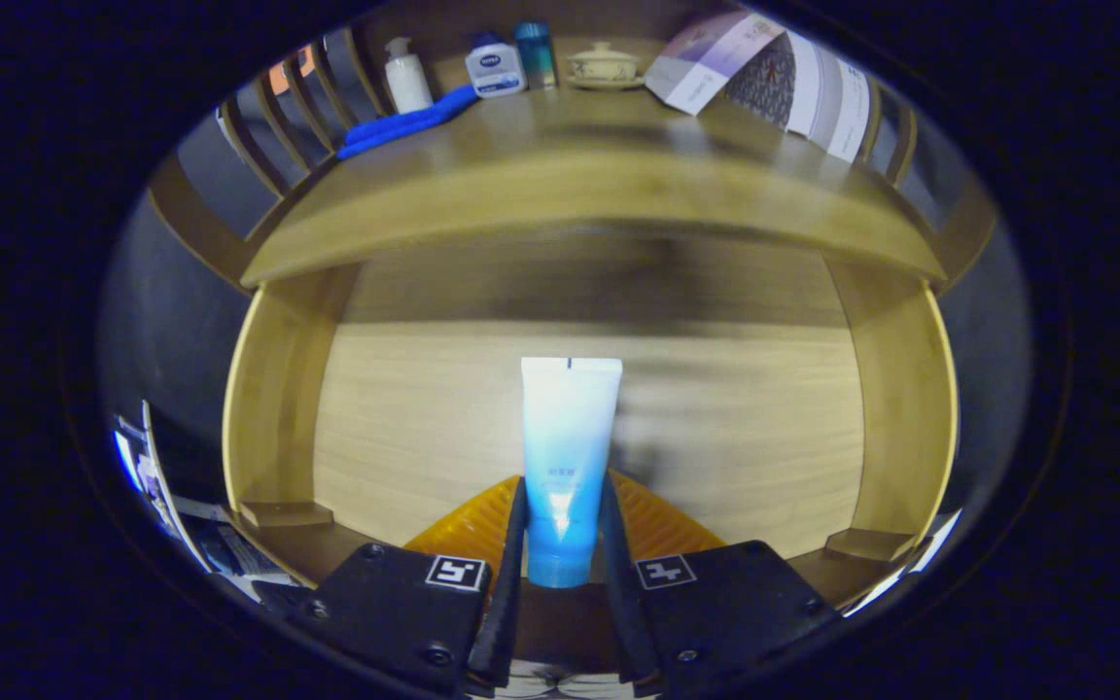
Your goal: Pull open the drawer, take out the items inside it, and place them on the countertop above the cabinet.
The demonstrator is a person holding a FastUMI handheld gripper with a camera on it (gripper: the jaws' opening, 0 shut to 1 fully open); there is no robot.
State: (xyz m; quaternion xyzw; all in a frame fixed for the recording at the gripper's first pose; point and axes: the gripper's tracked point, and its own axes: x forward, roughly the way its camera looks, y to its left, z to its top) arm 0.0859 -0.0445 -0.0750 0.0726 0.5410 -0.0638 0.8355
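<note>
A white and blue squeeze tube (pixel 566 457) stands between my fingers, cap end toward me, crimped end pointing away. My gripper (pixel 563 520) is shut on the tube, both fingers pressing its lower blue part. Below and around it lies the open wooden drawer (pixel 424 418), its pale bottom board bare beside the tube. Above the drawer runs the wooden countertop (pixel 570 175) of the cabinet.
On the countertop's far side stand a white pump bottle (pixel 406 76), a small white and blue bottle (pixel 495 66), a teal bottle (pixel 535 53) and a lidded ceramic bowl (pixel 605 65). A blue cloth (pixel 404 124) lies left, folded paper boxes (pixel 774 78) right. Wooden slats fence both ends.
</note>
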